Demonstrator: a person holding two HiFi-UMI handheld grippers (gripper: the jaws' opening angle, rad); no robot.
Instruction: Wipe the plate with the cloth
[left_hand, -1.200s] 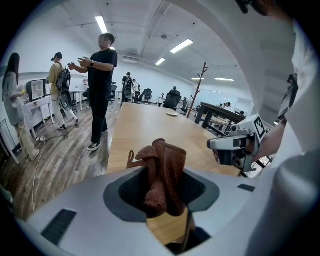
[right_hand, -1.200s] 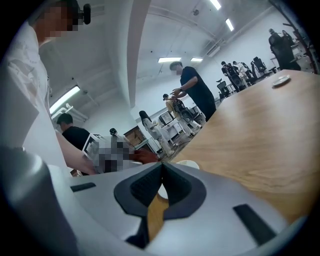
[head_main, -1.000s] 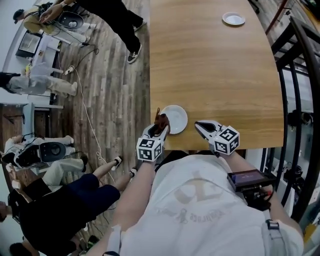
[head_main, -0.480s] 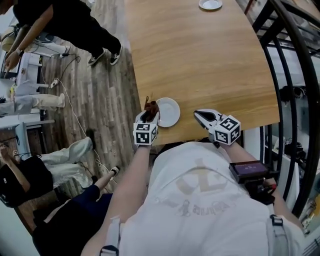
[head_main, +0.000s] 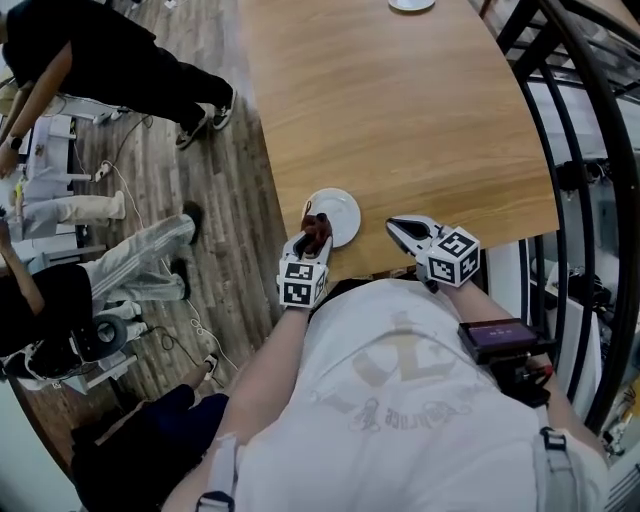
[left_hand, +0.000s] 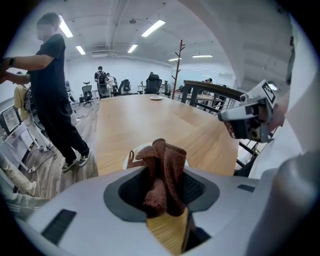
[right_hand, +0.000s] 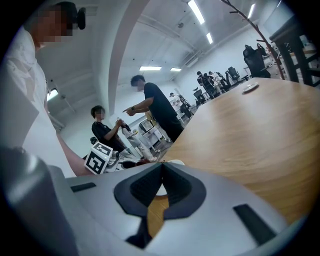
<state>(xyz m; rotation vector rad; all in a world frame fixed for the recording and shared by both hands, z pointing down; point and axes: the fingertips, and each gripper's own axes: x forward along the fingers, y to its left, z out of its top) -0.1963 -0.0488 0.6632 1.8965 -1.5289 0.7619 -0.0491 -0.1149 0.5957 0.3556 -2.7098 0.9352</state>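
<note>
The plate sits at the desk's near edge. The brown cloth lies over its near rim, pinched in the left tool. The right tool, pressed together and empty, hovers near the plate's right.

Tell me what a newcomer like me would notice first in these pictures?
The bunched brown cloth clamped in the jaws of the left gripper stands out first. It is right at the near side of a small white plate, which sits by the near edge of the long wooden table. To the plate's right, the right gripper is at the same table edge, its jaws together and empty.
</note>
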